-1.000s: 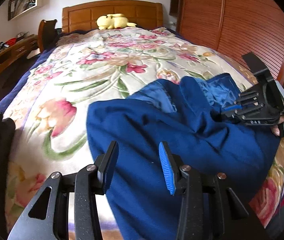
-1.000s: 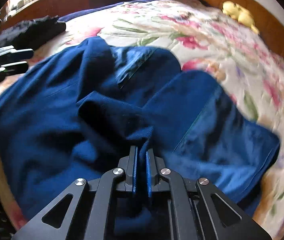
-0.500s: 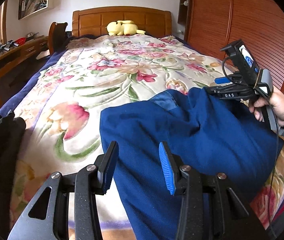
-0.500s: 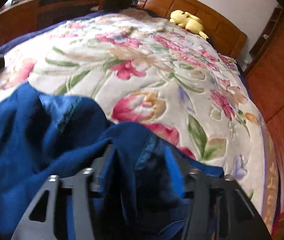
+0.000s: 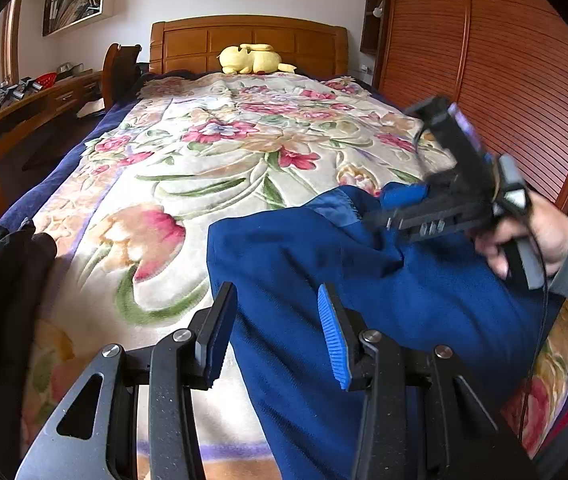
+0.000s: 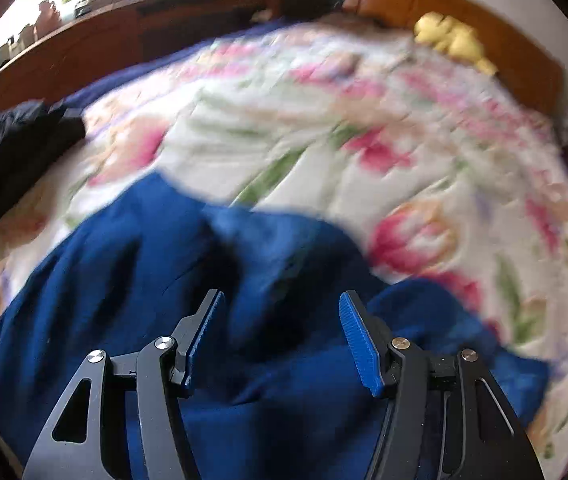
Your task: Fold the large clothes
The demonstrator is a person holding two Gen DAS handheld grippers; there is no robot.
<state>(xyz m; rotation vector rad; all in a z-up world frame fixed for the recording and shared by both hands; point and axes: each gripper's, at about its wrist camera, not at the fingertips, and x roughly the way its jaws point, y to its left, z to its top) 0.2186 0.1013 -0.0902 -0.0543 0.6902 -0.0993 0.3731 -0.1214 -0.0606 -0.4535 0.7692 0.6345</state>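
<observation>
A dark blue garment (image 5: 363, 280) lies bunched on the near right part of the floral bedspread (image 5: 204, 168). My left gripper (image 5: 275, 292) hovers open over its left edge, and the pads touch nothing. In the right wrist view the blurred blue garment (image 6: 124, 280) fills the lower half. My right gripper (image 6: 280, 297) hangs above it with its jaws opening. Cloth lies below the gap, and neither pad presses on it. From the left wrist view the right gripper (image 5: 383, 216) shows blurred over the garment's far fold, held by a hand (image 5: 531, 236).
A black garment (image 5: 0, 280) is piled at the bed's near left edge. A yellow plush toy (image 5: 252, 60) rests by the wooden headboard (image 5: 244, 40). A wooden desk (image 5: 24, 112) runs along the left, and louvred wardrobe doors (image 5: 503, 80) along the right.
My right gripper, shut on a blue fold a second ago, has let it go, opened and swung sideways over the garment. The left gripper has stayed put, open as before.
</observation>
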